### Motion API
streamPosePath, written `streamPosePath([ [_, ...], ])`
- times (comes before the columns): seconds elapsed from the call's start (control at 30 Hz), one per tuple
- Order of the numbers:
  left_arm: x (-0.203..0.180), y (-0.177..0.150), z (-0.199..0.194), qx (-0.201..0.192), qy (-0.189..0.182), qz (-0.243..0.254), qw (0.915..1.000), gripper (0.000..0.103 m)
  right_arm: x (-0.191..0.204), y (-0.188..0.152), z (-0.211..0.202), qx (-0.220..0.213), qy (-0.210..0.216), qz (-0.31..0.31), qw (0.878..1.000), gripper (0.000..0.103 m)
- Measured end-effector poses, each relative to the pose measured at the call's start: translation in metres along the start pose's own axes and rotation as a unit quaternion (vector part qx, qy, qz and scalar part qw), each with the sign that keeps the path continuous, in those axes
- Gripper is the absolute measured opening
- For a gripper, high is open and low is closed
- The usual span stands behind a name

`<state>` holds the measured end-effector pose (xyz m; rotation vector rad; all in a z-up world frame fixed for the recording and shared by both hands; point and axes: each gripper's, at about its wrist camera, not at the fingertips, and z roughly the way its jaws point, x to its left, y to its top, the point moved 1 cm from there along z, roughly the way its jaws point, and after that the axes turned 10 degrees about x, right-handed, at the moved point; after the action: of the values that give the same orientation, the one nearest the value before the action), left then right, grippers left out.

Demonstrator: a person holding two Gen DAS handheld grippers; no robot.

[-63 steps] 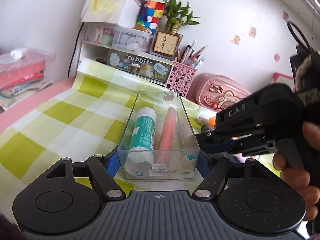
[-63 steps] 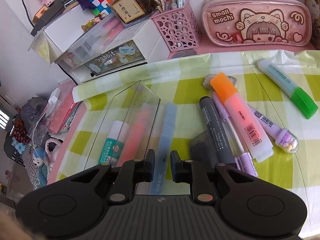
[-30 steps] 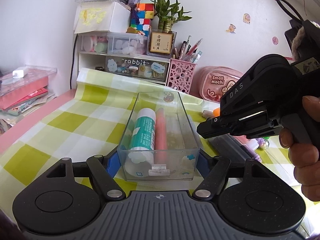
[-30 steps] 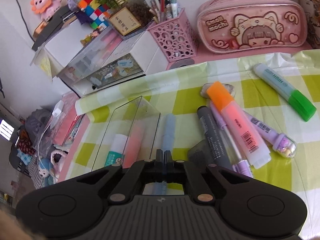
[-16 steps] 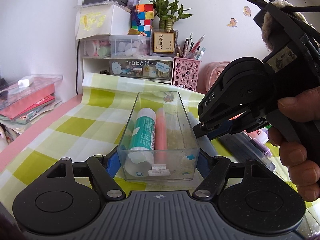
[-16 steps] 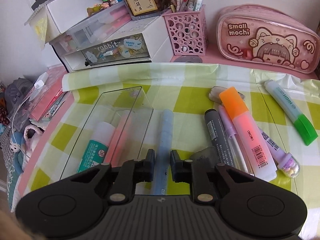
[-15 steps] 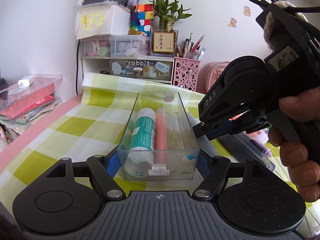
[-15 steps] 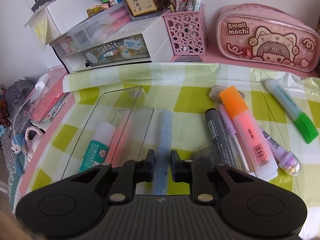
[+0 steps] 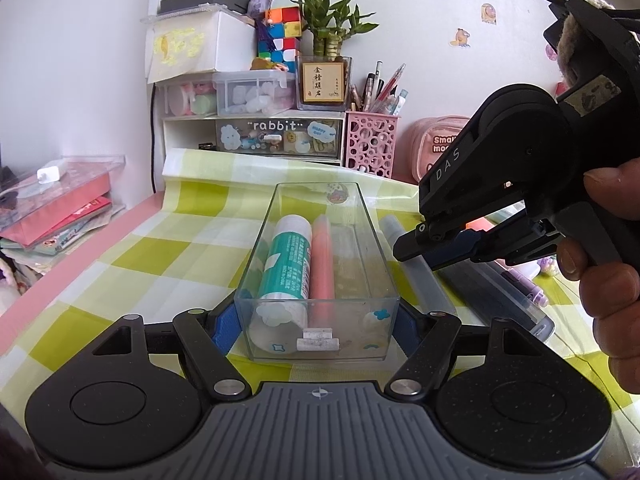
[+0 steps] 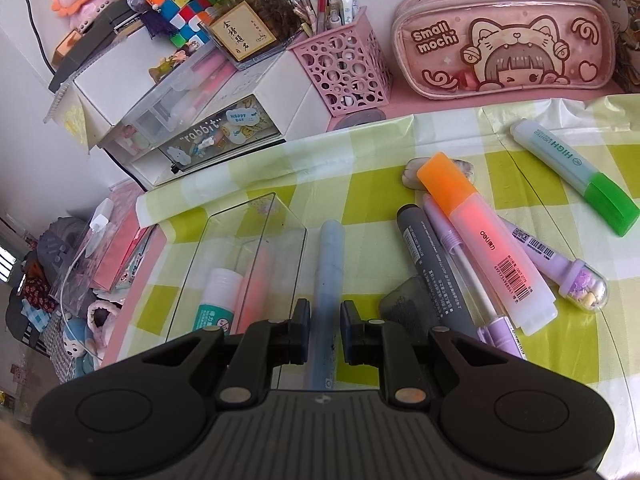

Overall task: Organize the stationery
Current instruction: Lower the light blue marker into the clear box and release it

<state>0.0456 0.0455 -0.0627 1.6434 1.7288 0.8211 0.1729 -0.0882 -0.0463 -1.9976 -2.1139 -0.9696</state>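
Left tool (image 9: 318,322): clamped on the near end of the clear box (image 9: 318,264), one blue pad pressed against each side wall.
Clear box: rested on the checked cloth (image 9: 132,268) of the desk, its length pointed away from the left wrist camera; a glue stick (image 9: 286,258) and a coral pen (image 9: 322,258) are laid inside it, side by side.
Right tool (image 10: 324,330): jaws set slightly apart, one on either side of the pale blue pen (image 10: 326,280); a narrow gap is seen between each pad and the barrel, so no grip is shown. The jaws were opened a little within the last second.
Pale blue pen: laid on the cloth just beside the right wall of the clear box, outside it and parallel to it.
Right hand (image 9: 604,264): seen in the left wrist view, wrapped around the handle of the right tool, which is tilted downward over the pens.
Loose stationery: a grey marker (image 10: 434,272), a lilac pen (image 10: 464,264), an orange highlighter (image 10: 486,242), a lilac capsule-topped pen (image 10: 560,264) and a green highlighter (image 10: 574,176) are scattered on the cloth right of the blue pen; a dark eraser (image 10: 404,304) is set beside the grey marker.
Desk rear: a pink pen holder (image 10: 342,74), a pink pencil case (image 10: 504,36) and a white drawer unit (image 10: 192,128) are lined up along the wall.
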Motion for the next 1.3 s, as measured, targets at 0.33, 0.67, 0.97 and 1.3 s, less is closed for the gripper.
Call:
streamPosePath([
  [0.33, -0.007, -0.002, 0.000, 0.000, 0.005, 0.018, 0.9998, 0.072, 0.001, 0.000, -0.035, -0.036, 0.016, 0.004, 0.999, 0.012],
  [0.67, -0.007, -0.003, 0.000, 0.000, 0.003, 0.021, 0.9998, 0.072, 0.025, 0.002, -0.033, -0.029, 0.034, -0.017, 0.999, 0.012],
  [0.97, -0.008, -0.003, 0.000, -0.001, 0.005, 0.022, 0.9997, 0.072, 0.016, 0.004, -0.047, -0.051, 0.013, 0.009, 0.999, 0.012],
  [1.3, -0.007, -0.005, -0.002, -0.004, 0.002, 0.026, 0.9996, 0.073, 0.044, 0.016, -0.016, 0.014, 0.030, 0.009, 0.999, 0.012],
])
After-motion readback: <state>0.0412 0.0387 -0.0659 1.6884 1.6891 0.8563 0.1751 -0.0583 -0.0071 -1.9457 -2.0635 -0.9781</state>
